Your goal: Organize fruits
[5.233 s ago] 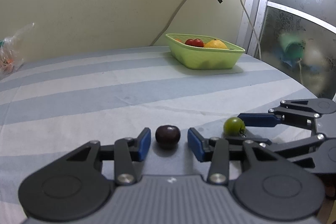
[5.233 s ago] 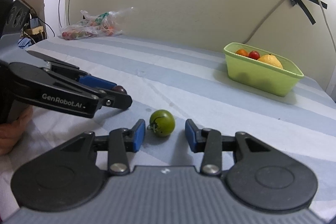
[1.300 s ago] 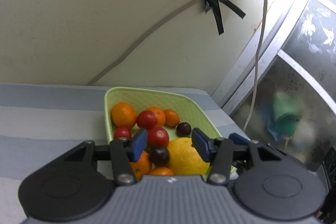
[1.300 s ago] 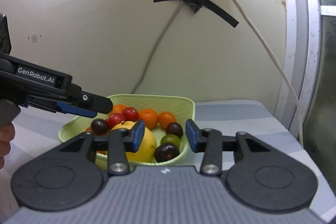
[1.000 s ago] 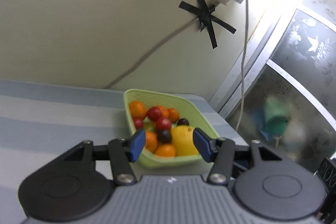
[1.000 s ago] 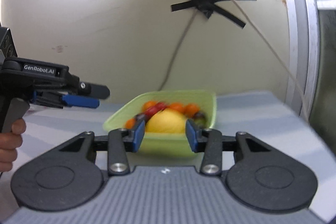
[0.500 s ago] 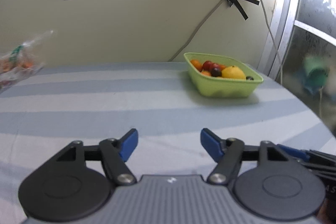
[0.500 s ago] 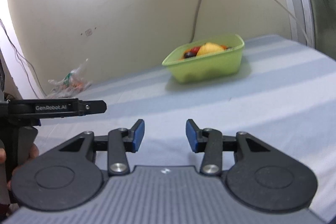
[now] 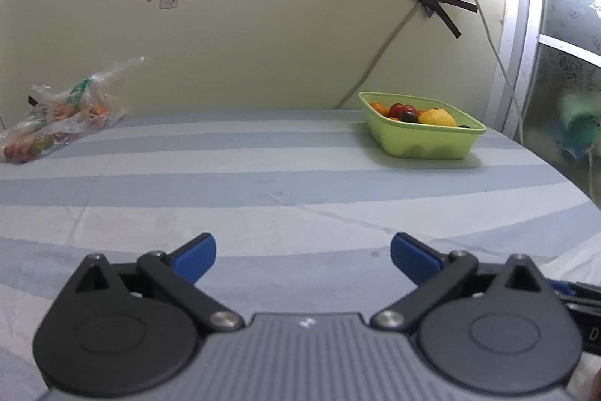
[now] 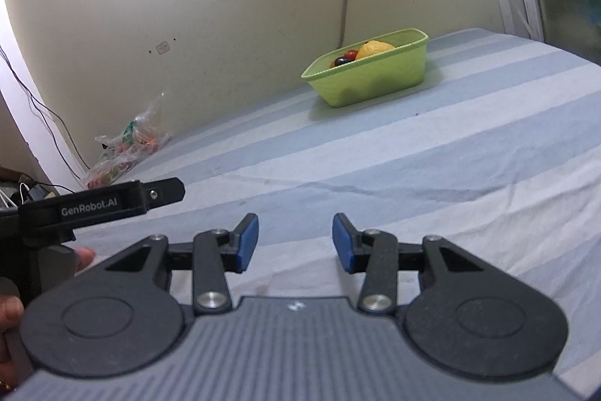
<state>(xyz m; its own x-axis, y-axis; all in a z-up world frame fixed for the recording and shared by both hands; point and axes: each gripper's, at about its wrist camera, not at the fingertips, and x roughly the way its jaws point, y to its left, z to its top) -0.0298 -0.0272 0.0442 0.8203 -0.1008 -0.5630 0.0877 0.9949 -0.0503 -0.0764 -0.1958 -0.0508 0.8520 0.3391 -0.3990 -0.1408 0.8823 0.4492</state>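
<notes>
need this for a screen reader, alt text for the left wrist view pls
Open left gripper, nothing between its jaws, over a blue-striped tablecloth. A green basket of mixed fruit sits far right by the wall; a plastic bag lies far left.

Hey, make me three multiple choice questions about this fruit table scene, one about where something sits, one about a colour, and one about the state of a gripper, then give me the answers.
1. Where does the plastic bag lie?
A. Inside the basket
B. At the far left of the table, by the wall
C. Between the left gripper's fingers

2. What colour is the basket that holds the fruit?
A. Light green
B. Red
C. White

3. How does the left gripper stand?
A. Shut on a plum
B. Shut on the basket's rim
C. Wide open with nothing between its fingers

Answers: 1 B, the bag rests against the wall, well left of the basket. 2 A, its walls are pale green. 3 C, its jaws have just been opening and only striped cloth shows between the blue pads.
</notes>
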